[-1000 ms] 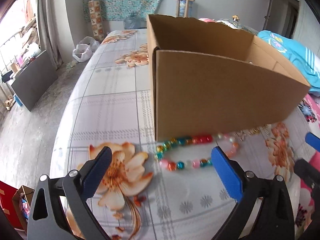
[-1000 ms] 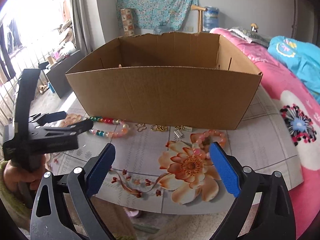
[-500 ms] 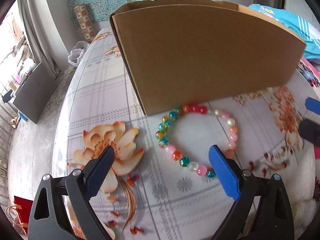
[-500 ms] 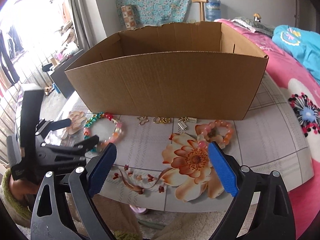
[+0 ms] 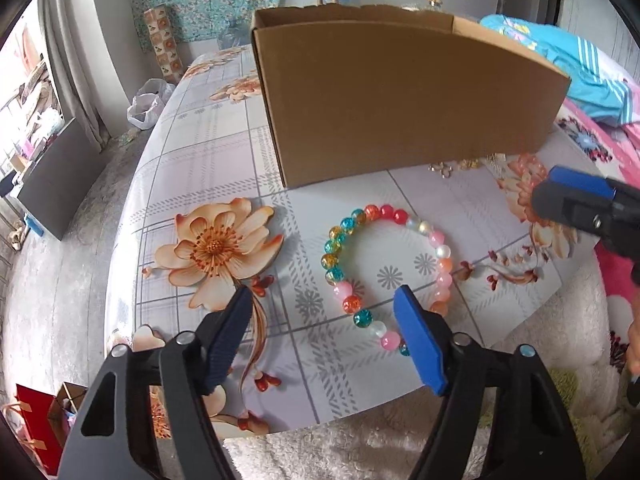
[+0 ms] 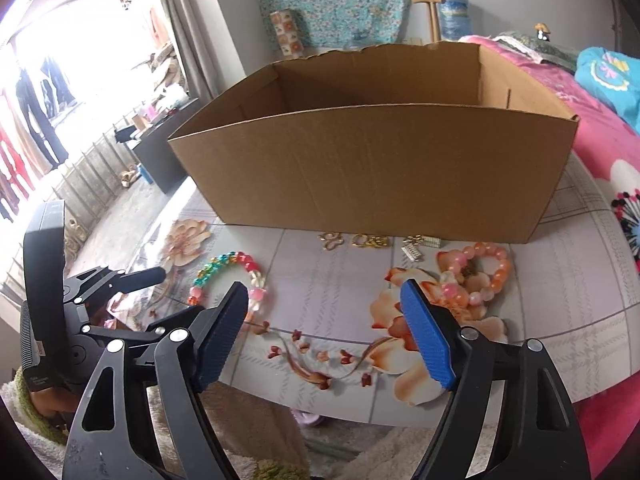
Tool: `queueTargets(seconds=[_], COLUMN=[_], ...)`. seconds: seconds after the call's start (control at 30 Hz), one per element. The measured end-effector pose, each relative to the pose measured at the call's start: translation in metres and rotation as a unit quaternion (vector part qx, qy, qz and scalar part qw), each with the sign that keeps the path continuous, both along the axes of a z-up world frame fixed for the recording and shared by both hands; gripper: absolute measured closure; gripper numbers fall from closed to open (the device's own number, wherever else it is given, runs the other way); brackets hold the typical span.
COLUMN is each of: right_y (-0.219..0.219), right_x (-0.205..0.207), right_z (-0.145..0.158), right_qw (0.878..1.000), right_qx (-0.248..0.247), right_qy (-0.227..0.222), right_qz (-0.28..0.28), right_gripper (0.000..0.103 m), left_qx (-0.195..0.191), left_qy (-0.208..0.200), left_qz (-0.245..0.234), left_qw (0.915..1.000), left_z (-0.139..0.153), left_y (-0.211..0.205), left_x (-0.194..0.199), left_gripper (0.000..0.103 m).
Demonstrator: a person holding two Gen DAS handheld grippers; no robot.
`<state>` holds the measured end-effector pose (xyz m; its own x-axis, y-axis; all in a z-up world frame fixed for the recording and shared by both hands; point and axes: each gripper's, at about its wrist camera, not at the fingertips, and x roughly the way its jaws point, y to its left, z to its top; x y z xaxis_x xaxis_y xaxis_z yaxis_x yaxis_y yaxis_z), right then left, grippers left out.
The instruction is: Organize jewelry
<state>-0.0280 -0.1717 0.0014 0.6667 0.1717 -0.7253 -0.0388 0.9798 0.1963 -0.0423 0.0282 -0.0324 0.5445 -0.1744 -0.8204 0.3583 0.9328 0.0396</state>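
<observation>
Your left gripper (image 5: pixel 324 316) is closing with the multicoloured bead bracelet (image 5: pixel 384 272) at its one o'clock, nothing gripped yet. Your right gripper (image 6: pixel 324 308) narrows empty too, the pink bracelet (image 6: pixel 480 272) at two o'clock, both before the cardboard box (image 6: pixel 372 176) on the bench (image 5: pixel 208 168).

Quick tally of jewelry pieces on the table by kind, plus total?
Beaded bracelets: 2, multicolour bracelet and pink-orange bracelet
Gold trinkets: 2, gold charm and gold clasp
Silver clips: small cluster, count unclear
Total: 4 plus the clips
</observation>
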Motion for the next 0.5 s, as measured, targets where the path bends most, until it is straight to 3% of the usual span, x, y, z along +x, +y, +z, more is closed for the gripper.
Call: queueTargets(seconds=[0.17, 0.37, 0.5], right_y=[0.011, 0.031, 0.045], right_x=[0.013, 0.031, 0.041], right_z=[-0.004, -0.012, -0.018], right_qw=[0.999, 0.996, 0.994], right_qx=[0.031, 0.030, 0.023], right_qy=[0.031, 0.057, 0.073], right_qz=[0.029, 0.062, 0.084], right_gripper=[0.049, 0.071, 0.075], left_qx=[-0.015, -0.026, -0.032], left_qy=[0.001, 0.013, 0.017], left_qz=[0.003, 0.009, 0.012], left_qw=[0.9999, 0.9995, 0.9993], left_z=[0.003, -0.003, -0.002], left_y=[0.000, 0.001, 0.003], left_x=[0.014, 0.036, 0.041], left_gripper=[0.051, 0.068, 0.078])
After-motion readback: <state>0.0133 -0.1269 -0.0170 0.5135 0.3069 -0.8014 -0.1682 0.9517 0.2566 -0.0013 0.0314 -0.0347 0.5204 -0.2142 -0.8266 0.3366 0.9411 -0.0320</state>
